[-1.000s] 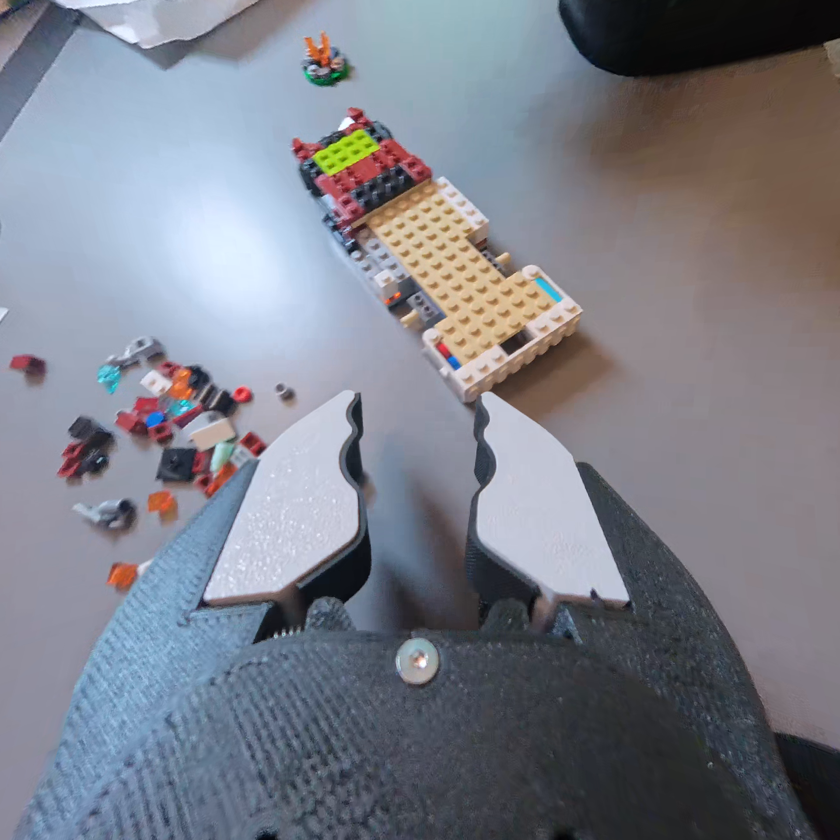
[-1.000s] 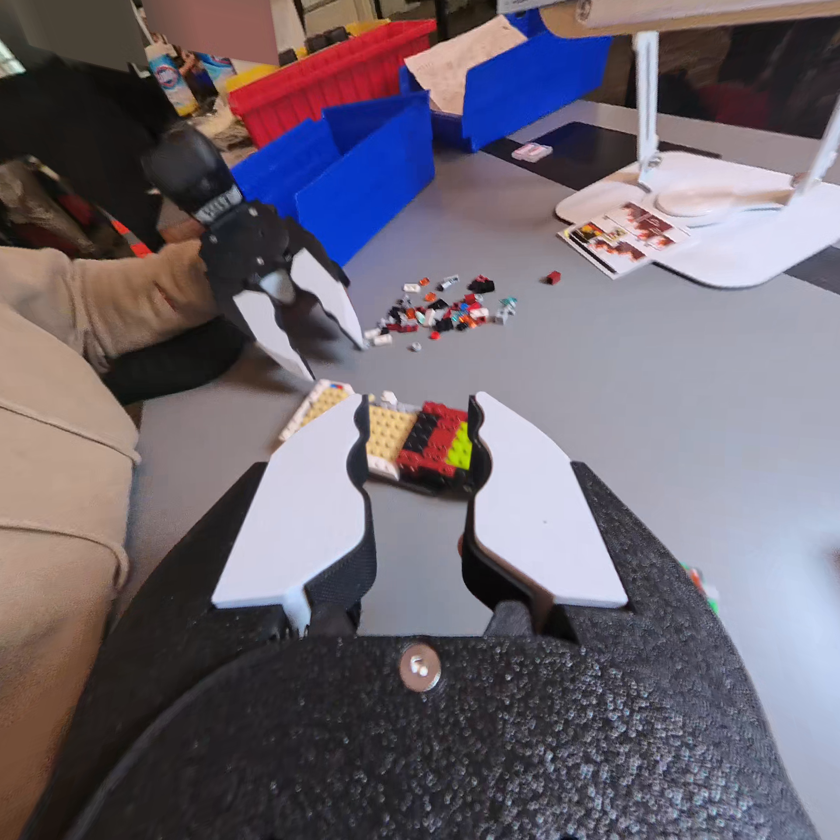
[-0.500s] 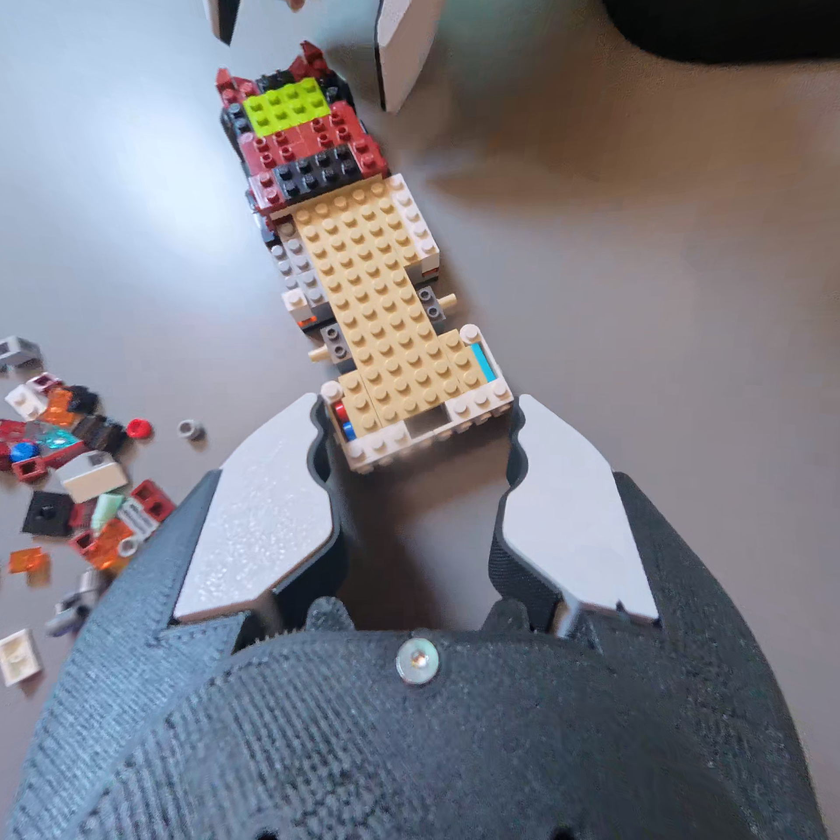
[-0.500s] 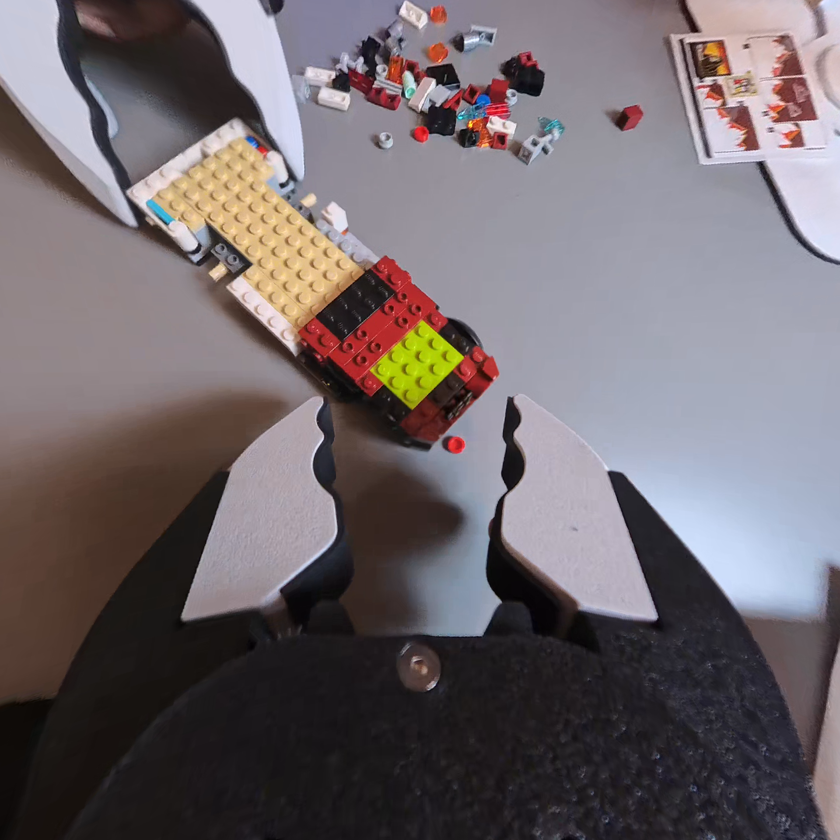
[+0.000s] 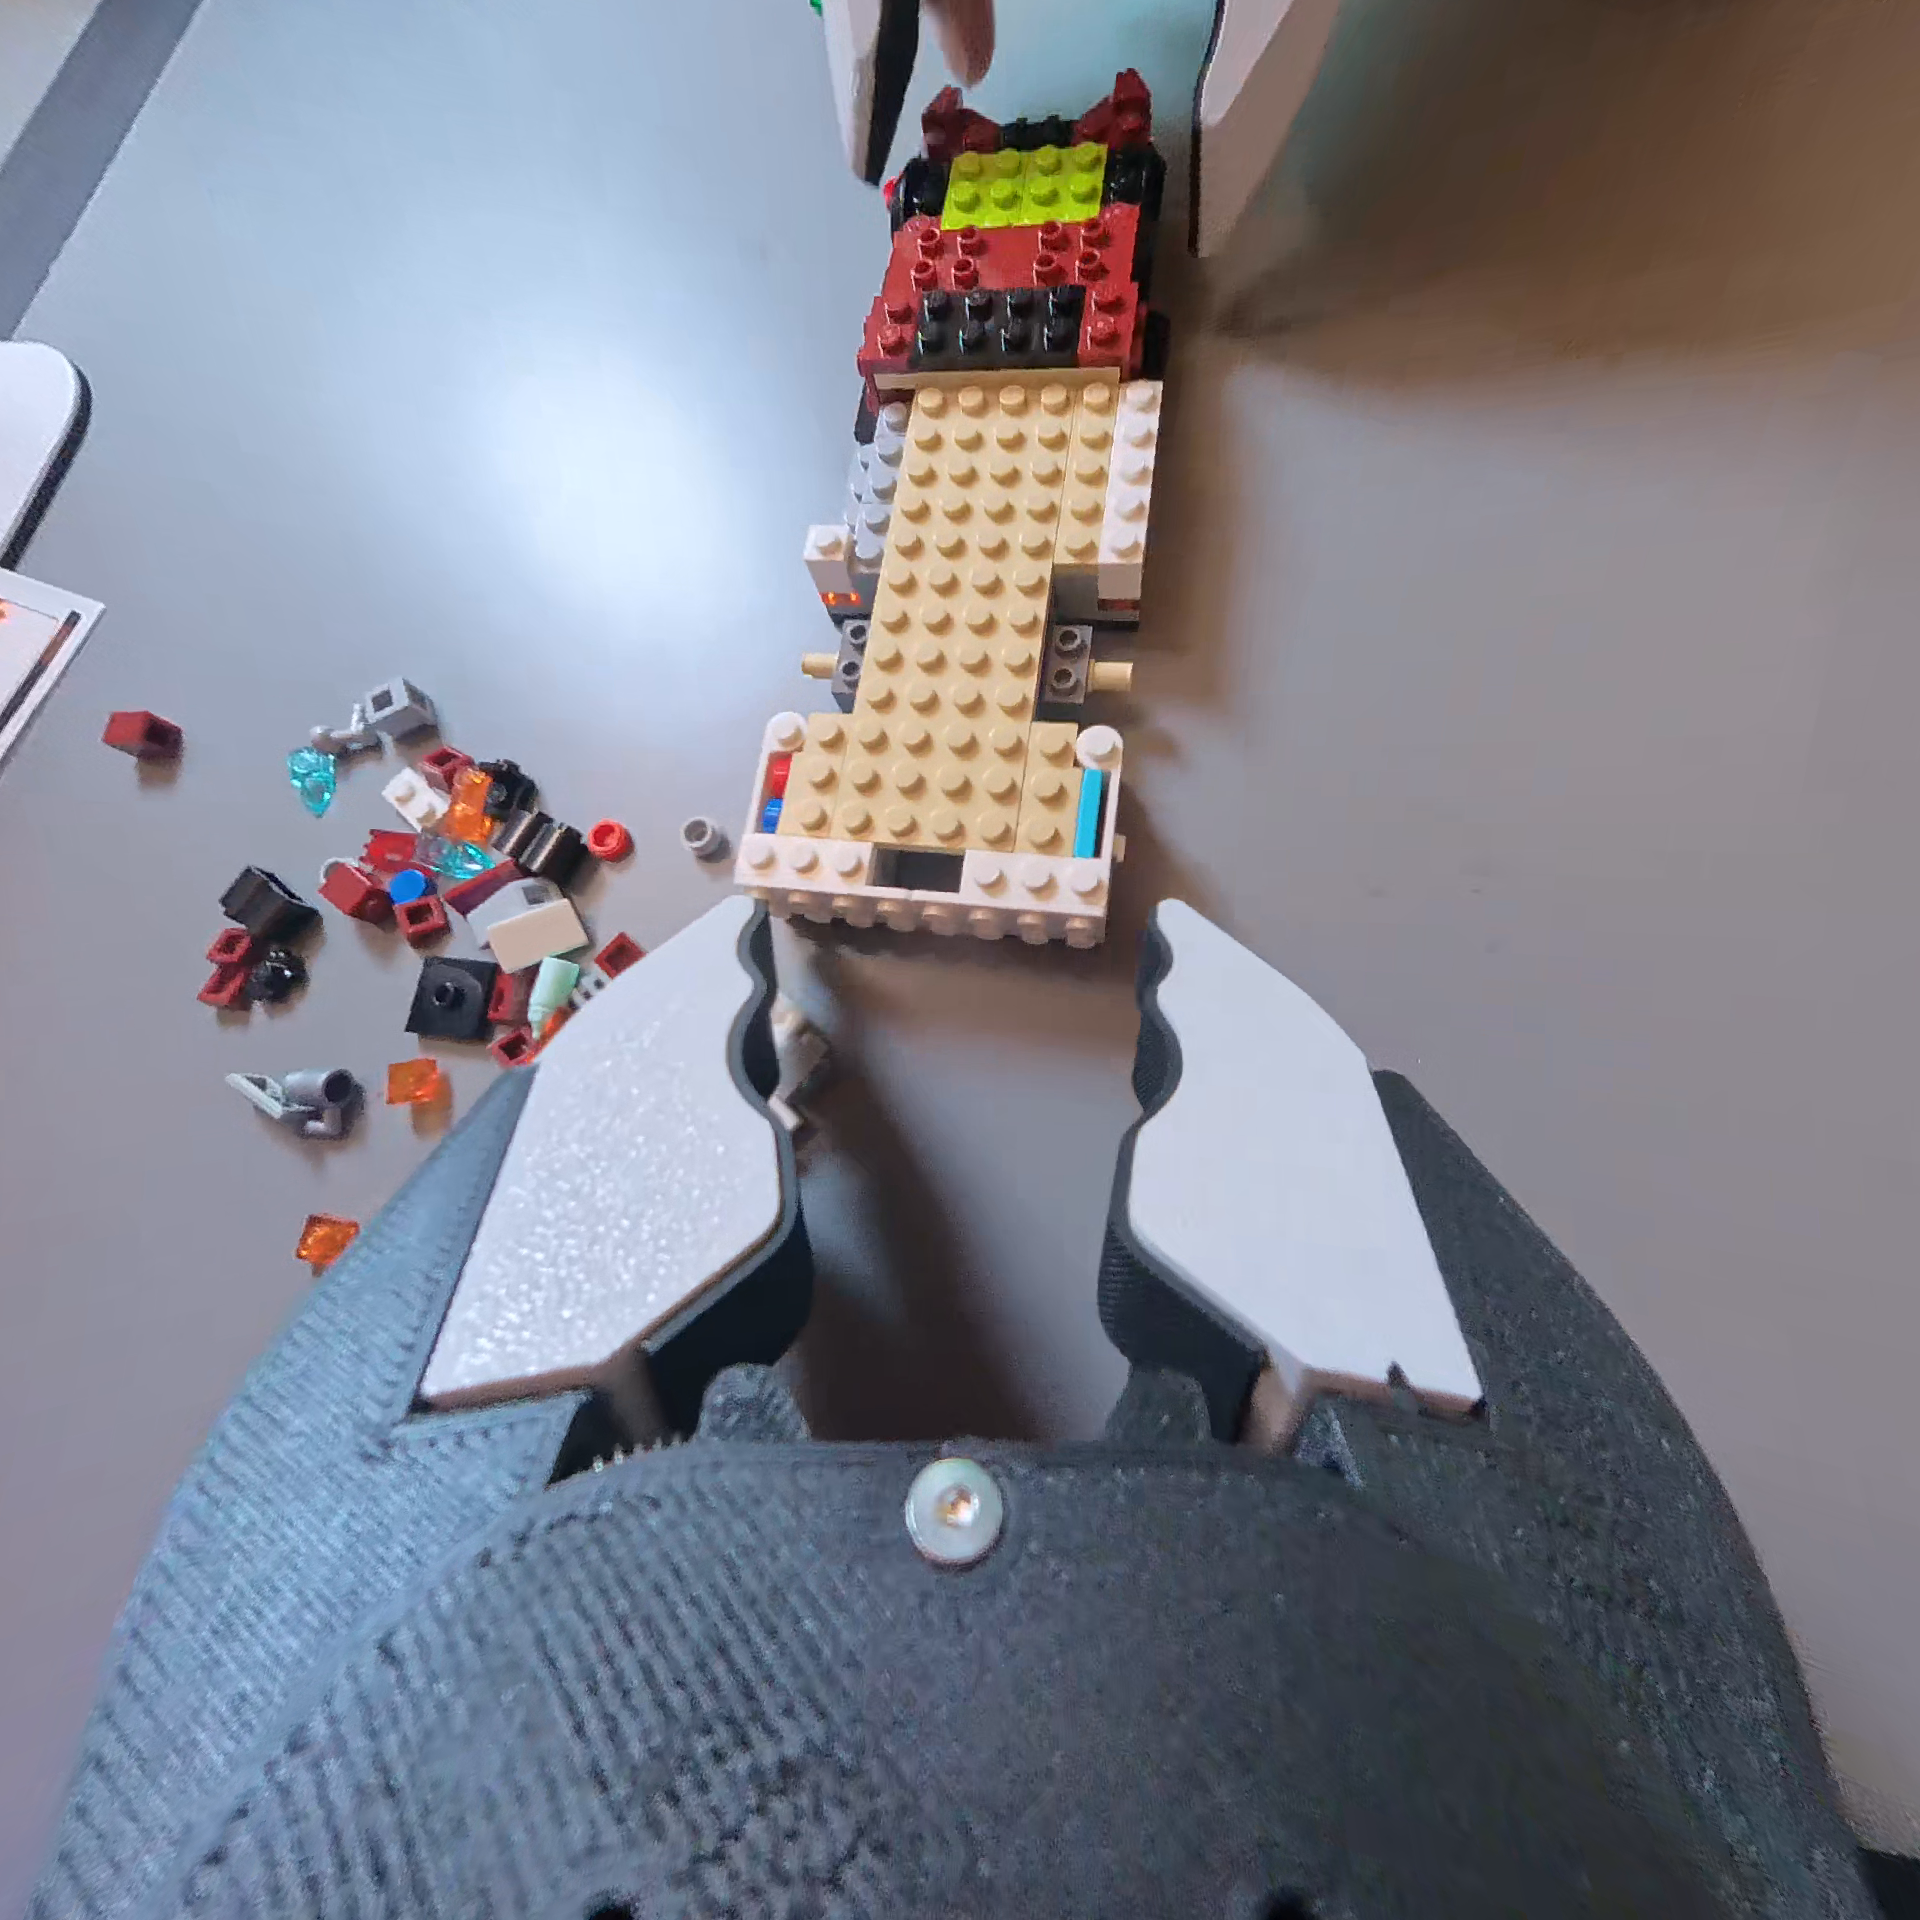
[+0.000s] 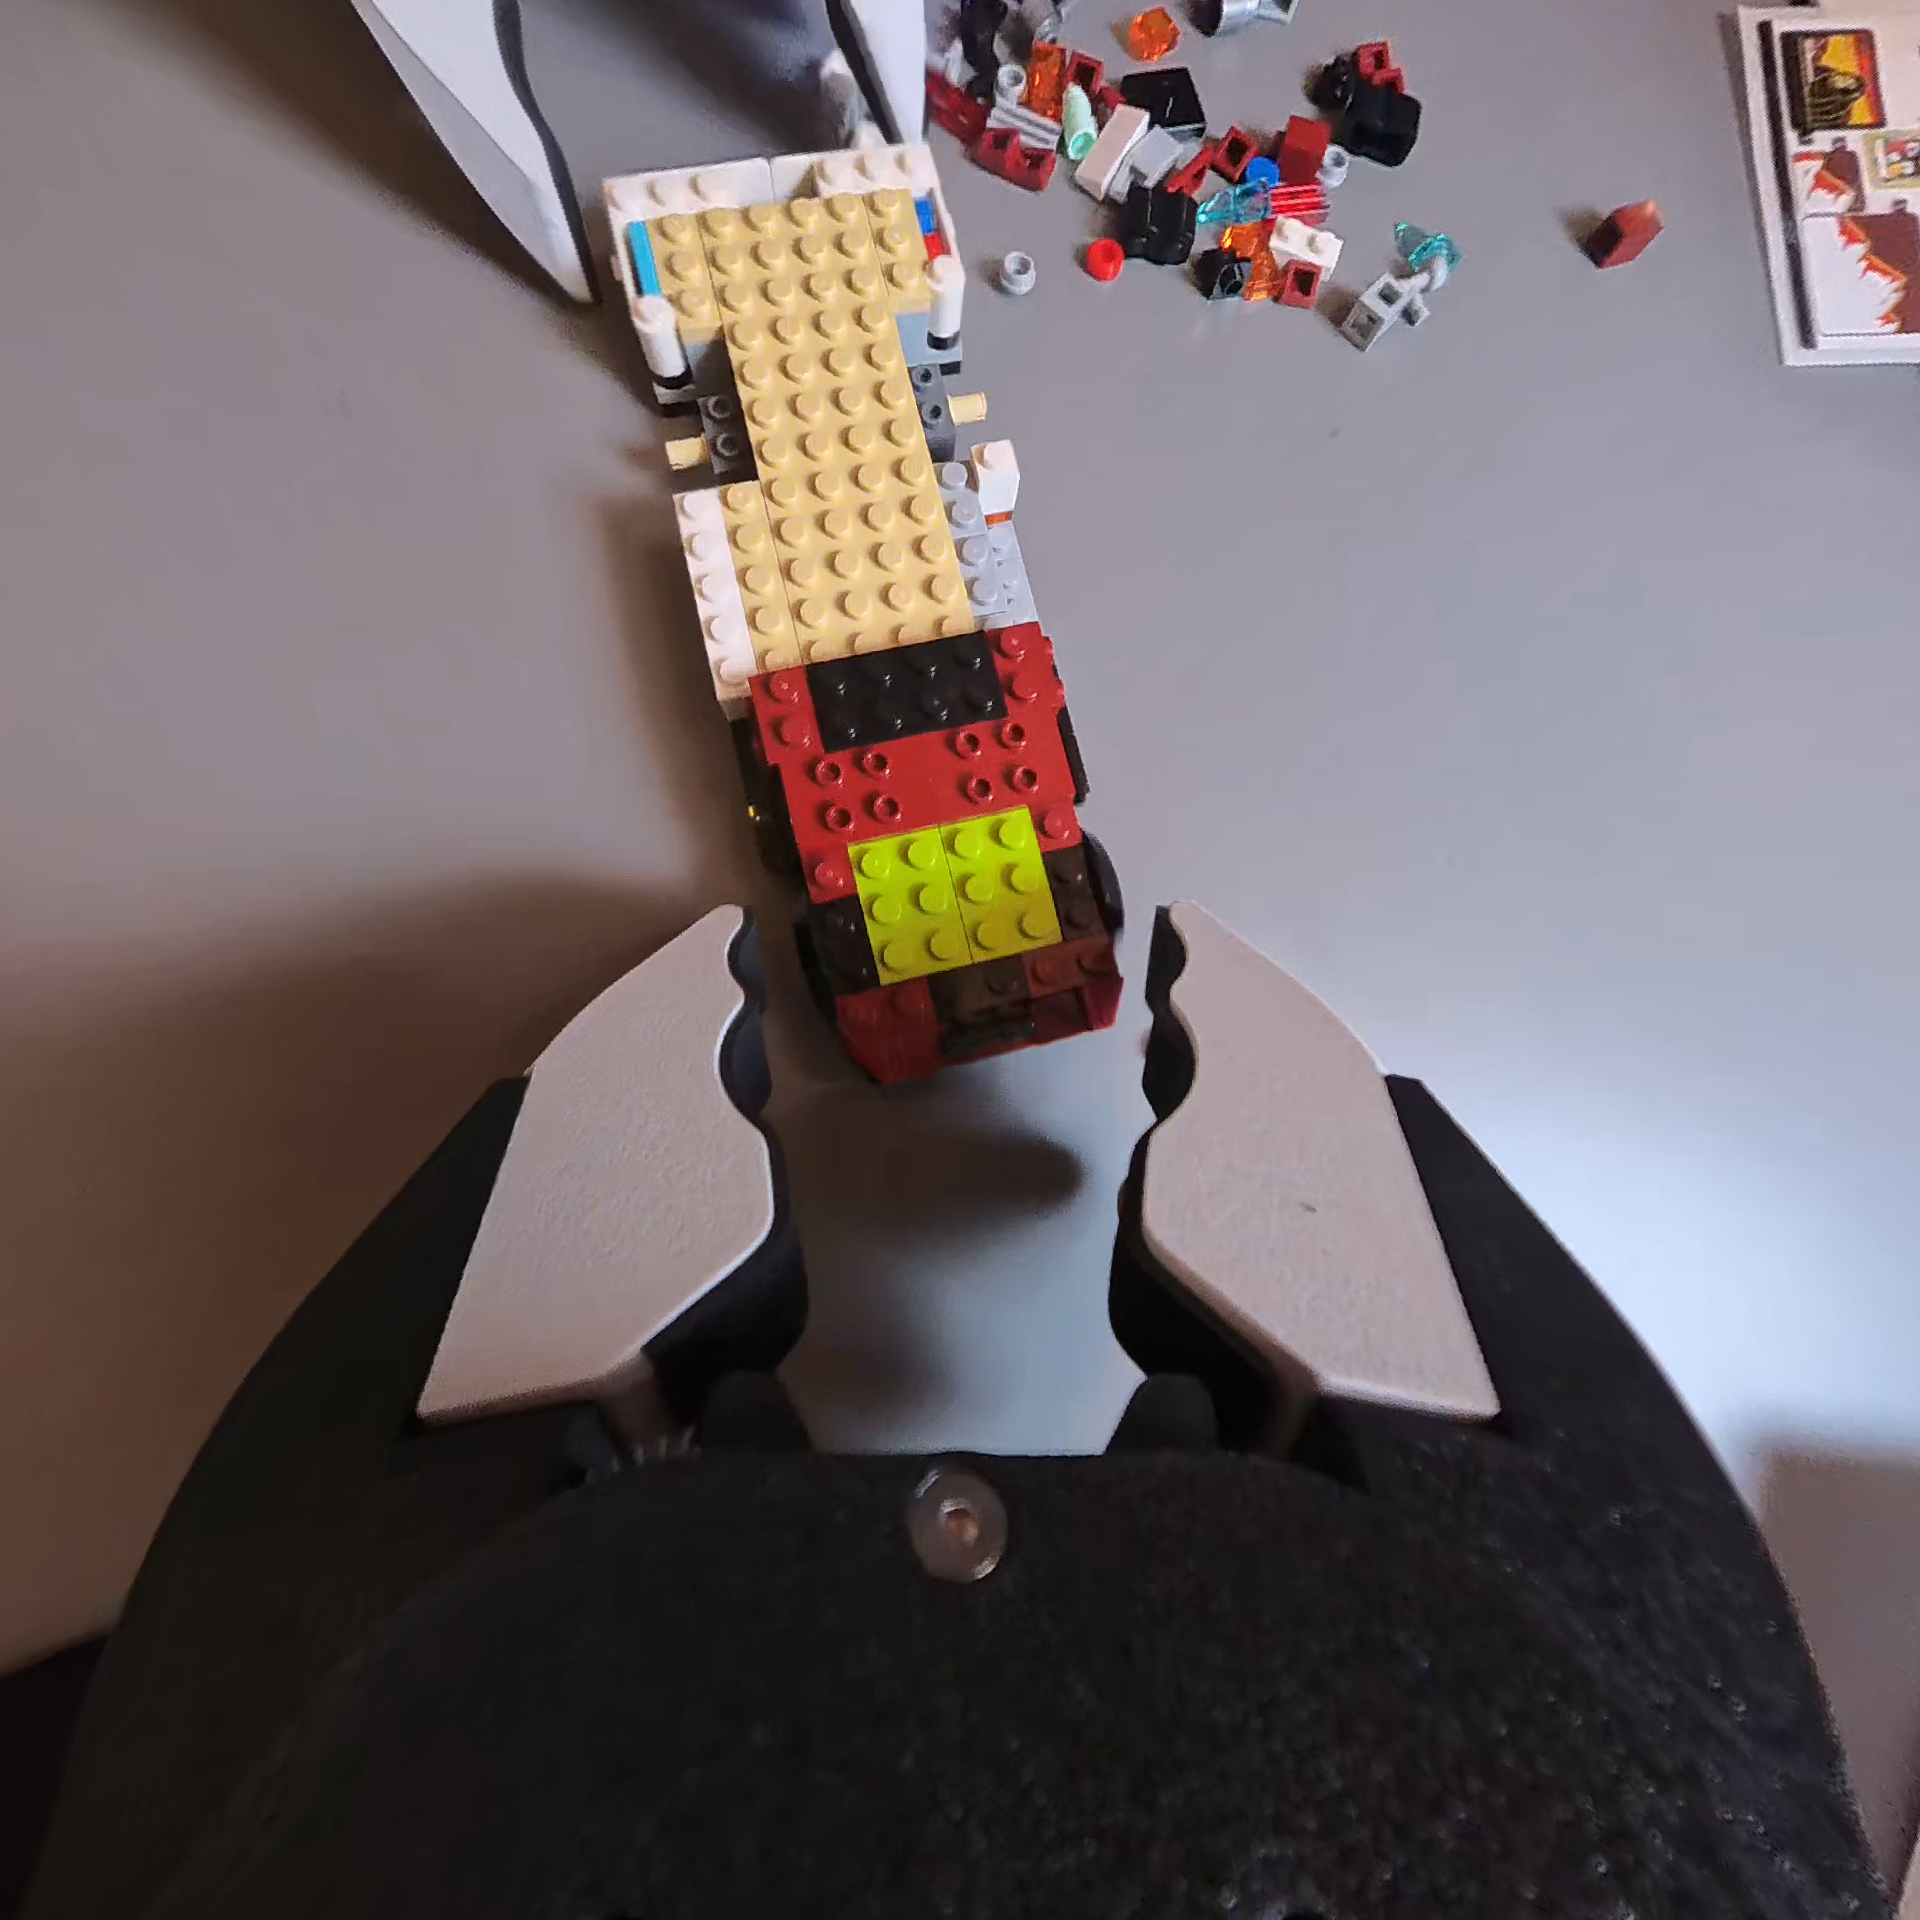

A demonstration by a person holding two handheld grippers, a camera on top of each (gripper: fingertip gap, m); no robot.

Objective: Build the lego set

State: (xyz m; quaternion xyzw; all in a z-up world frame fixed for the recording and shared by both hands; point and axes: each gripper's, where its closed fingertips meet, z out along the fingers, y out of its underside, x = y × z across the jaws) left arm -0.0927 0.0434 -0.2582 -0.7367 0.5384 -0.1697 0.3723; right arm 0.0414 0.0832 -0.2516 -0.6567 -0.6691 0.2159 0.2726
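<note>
The brick model (image 5: pixel 977 582) lies lengthwise between both open, empty jaws: left gripper (image 5: pixel 951 935) just short of its white end, right gripper (image 6: pixel 951 935) straddling its red end.

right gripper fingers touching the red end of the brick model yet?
Apart. In the right wrist view the open right gripper straddles the red end of the brick model, with grey table visible between each finger and the bricks.

A hobby or play spot: plain grey surface (image 6: pixel 1455 727); brick-built model (image 6: pixel 862 582); scattered loose bricks (image 6: pixel 1195 197); printed instruction leaflet (image 6: pixel 1839 187)
</note>
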